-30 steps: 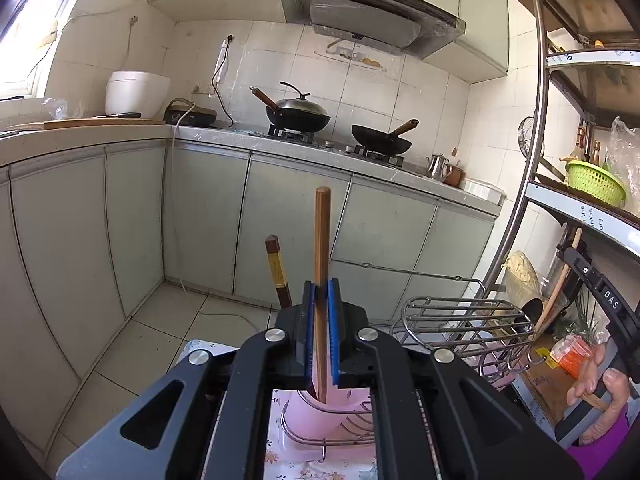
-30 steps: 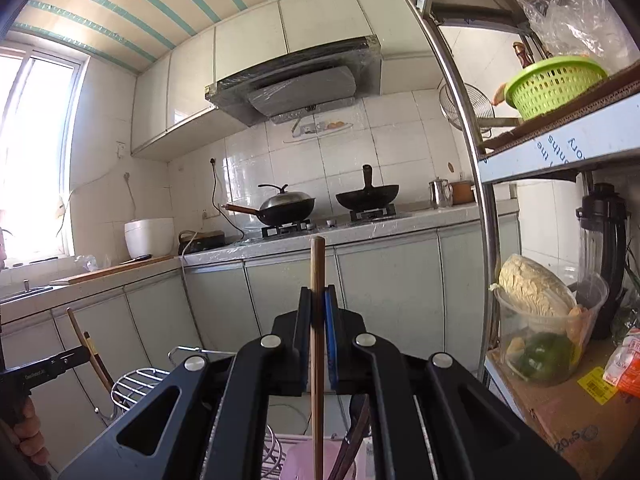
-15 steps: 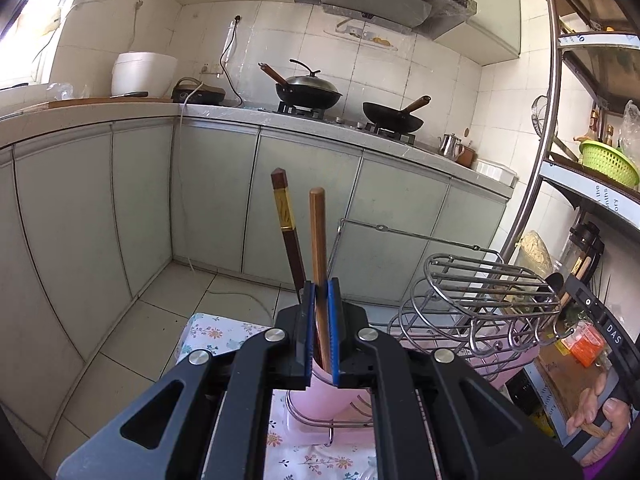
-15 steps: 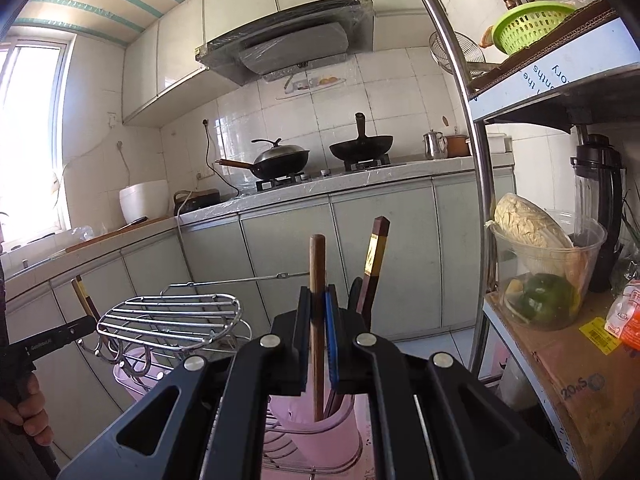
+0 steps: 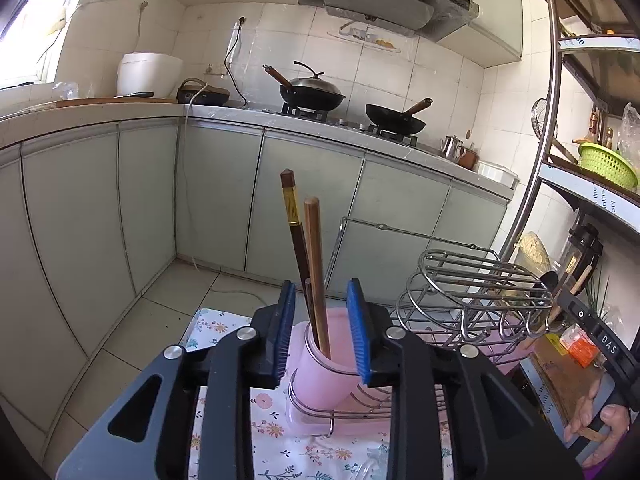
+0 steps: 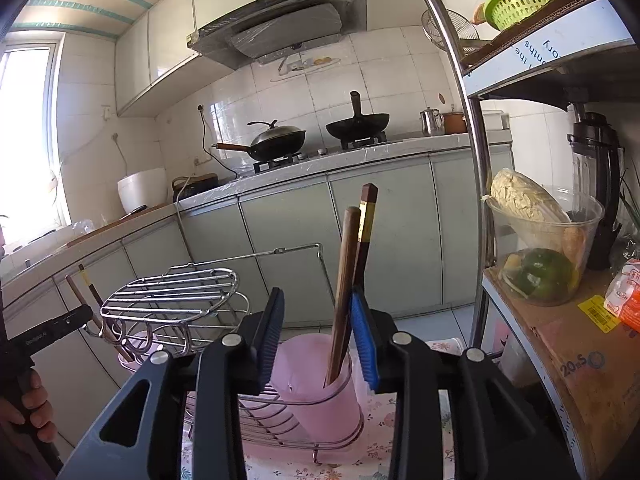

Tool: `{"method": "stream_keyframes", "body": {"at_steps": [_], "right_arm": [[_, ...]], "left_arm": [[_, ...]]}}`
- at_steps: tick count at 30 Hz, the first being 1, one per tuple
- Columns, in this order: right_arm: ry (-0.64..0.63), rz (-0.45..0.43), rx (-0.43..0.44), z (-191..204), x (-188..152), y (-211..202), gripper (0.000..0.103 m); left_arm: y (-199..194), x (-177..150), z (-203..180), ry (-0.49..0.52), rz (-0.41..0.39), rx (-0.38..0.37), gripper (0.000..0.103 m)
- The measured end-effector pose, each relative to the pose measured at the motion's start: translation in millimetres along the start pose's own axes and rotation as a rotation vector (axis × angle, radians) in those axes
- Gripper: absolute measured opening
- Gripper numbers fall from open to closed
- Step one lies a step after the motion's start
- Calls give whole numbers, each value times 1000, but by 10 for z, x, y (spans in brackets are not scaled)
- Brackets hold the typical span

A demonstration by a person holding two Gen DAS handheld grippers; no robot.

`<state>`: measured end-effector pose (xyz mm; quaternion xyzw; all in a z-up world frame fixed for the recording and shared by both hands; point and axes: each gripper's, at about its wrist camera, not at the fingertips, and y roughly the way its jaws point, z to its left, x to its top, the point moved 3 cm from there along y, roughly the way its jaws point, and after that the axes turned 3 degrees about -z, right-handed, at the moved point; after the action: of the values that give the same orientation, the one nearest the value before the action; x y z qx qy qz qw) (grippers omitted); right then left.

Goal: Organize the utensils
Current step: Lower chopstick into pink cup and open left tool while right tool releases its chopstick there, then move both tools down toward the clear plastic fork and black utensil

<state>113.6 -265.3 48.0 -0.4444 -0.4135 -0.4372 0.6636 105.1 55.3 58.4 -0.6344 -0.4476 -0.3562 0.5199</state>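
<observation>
Left claw [image 5: 320, 332] has its blue pads apart, straddling the pink cup [image 5: 320, 364] and gripping nothing; a plain wooden chopstick [image 5: 316, 264] and a dark chopstick with a gold band [image 5: 294, 224] stand in the cup between the pads, touching neither as far as I can tell. Right claw [image 6: 318, 340] is also spread, pads either side of a pink cup [image 6: 316, 380] holding a plain chopstick [image 6: 344, 280] and a dark gold-banded one [image 6: 366, 236], both leaning toward the right pad; contact with that pad can't be ruled out. Whether both cameras show one cup or two matching ones is unclear.

Each cup sits in the wire loop of a metal drying rack [image 5: 472, 288], rack on a floral cloth [image 5: 224, 328]. Right camera shows the left gripper beyond the rack, near more chopsticks [image 6: 86, 296] poking up.

Step looks like release after dropping chopsticks into the cup: sticks are seated, jaws off. Next move, by my judgement: back each claw straight up and away from the cup without snagging the leaning sticks or the rack wire, then go for any remaining utensils. Risk: clipping a stick top and tipping the light cup.
</observation>
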Motion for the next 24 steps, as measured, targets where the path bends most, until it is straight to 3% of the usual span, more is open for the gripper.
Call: {"method": "stream_keyframes", "body": {"at_steps": [11,17,24], "right_arm": [[51,57,11,-28,-193,-262,35],[41,160,33,54,-489,-313,35],[30,294,56,139,-901,-293,35]], "left_arm": [[-212,-138,28,1,41,-16,28],[-272,-383,11,27,125,-37,28],[-179,-863,-102,92,291,-68,28]]}}
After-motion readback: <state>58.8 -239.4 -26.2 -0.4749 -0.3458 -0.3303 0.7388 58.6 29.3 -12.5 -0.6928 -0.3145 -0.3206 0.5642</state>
